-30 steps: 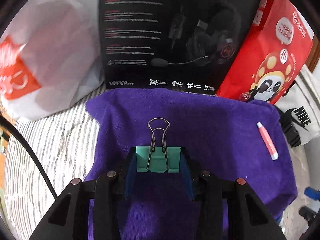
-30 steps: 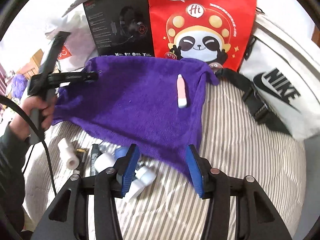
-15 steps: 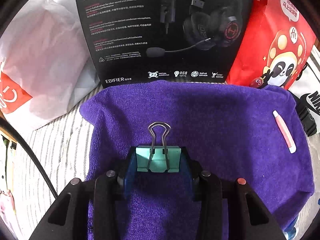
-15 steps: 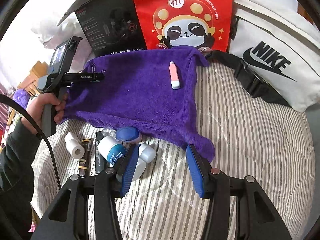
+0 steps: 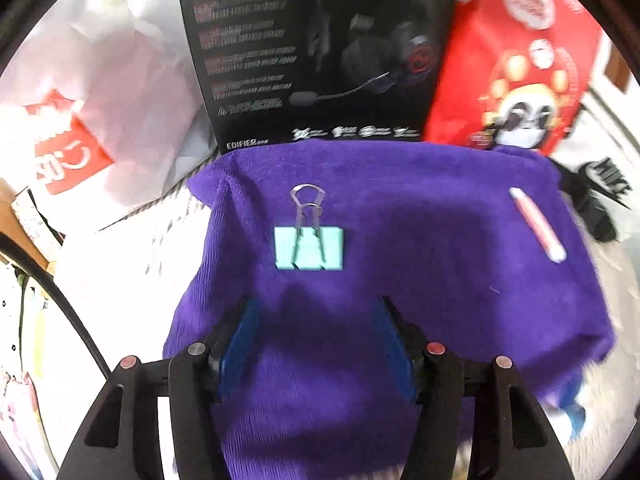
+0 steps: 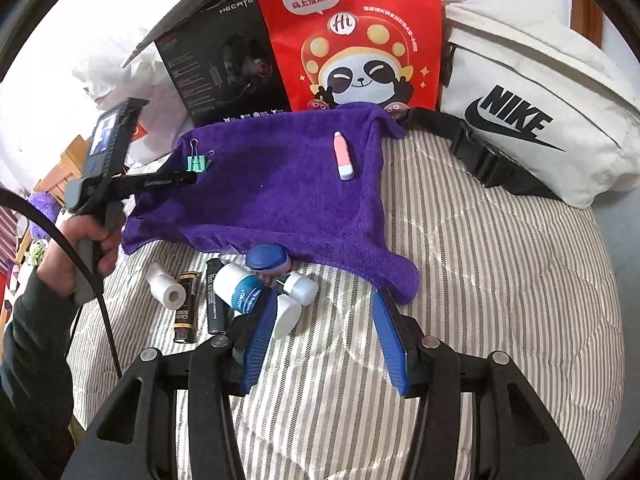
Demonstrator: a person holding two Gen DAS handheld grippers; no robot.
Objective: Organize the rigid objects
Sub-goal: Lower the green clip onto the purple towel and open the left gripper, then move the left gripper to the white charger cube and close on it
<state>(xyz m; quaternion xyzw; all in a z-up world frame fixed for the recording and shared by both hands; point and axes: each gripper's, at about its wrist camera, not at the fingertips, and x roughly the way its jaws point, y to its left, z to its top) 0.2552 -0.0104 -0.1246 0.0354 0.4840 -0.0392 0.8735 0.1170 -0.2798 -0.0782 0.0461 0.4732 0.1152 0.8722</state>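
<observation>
We note the left gripper (image 5: 314, 314) spread wide, nothing between its blue pads, low centre of the left wrist view. Just above it, apart from the pads, the mint binder clip (image 5: 309, 247) lies flat on the purple towel (image 5: 420, 208); a pink tube (image 5: 538, 225) rests at right. The right gripper (image 6: 324, 334) is likewise parted and empty, bottom centre of its view, beside a clutter of bottles (image 6: 256, 284) at the towel's lower edge. Risk, in our judgement: the towel sits loose on striped bedding (image 6: 500, 280), so a snagged pad could drag it and roll the tube off
</observation>
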